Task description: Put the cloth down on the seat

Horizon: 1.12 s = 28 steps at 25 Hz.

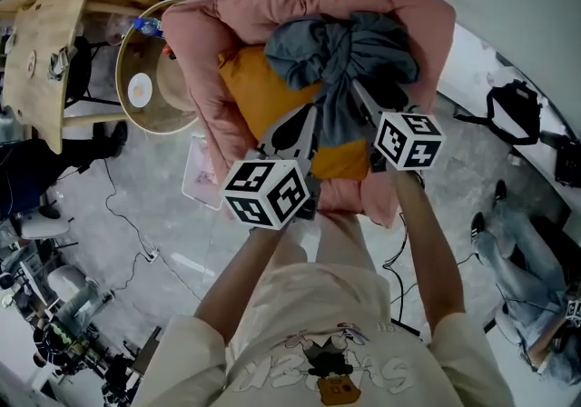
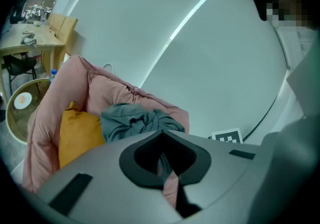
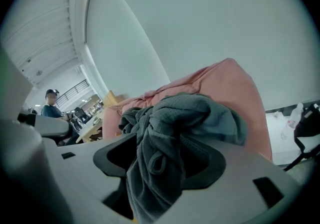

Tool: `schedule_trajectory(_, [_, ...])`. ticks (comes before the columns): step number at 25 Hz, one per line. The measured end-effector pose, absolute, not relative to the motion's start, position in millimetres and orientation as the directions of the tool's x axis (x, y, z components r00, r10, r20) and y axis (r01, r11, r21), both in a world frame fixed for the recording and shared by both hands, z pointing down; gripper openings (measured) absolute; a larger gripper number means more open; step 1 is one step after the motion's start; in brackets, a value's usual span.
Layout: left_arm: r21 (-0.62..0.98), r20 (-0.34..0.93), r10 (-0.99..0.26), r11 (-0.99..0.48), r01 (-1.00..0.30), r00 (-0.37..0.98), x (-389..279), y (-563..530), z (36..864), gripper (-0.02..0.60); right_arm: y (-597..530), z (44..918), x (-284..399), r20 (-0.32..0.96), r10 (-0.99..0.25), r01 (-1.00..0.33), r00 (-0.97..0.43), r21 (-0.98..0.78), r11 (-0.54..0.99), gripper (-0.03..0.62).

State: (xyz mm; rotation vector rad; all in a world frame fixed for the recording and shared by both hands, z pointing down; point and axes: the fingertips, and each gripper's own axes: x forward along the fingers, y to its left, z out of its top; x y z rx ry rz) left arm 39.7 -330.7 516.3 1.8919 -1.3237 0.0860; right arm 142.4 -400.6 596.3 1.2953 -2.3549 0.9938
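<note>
Lying on the seat (image 1: pixel 399 5), cloth (image 1: pixel 349 46) trails between the right tool's (image 3: pixel 162 168) jaws.

The crumpled grey-blue cloth (image 1: pixel 340 51) lay bunched on the pink padded seat (image 1: pixel 201 46), partly over its orange cushion (image 1: pixel 259 92), one tail trailing forward.

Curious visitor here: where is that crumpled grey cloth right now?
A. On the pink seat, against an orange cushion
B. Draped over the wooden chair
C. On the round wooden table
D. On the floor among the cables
A: the head view shows the grey cloth bunched up on the pink seat, overlapping the orange cushion.
</note>
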Motion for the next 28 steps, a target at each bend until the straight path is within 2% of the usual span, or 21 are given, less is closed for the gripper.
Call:
schedule_trajectory(17, [0.562,0.431,-0.764,-0.189,-0.805,0.48,14,-265,469,-0.008,-312,530,136,0.493,-0.714,-0.864,-0.498,-0.355,0.358,0.267])
schedule_trajectory(23, [0.538,0.42,-0.758,-0.235,-0.809,0.499,-5,-221,452,-0.008,-255,487,103,0.425,-0.714,-0.826,-0.556,-0.378,0.418,0.108])
schedule_trajectory(28, [0.528,0.397,-0.753,-0.28,-0.802,0.524,-20,-174,434,-0.006,-196,468,69,0.416,-0.673,-0.79,-0.612,-0.363,0.494,0.081])
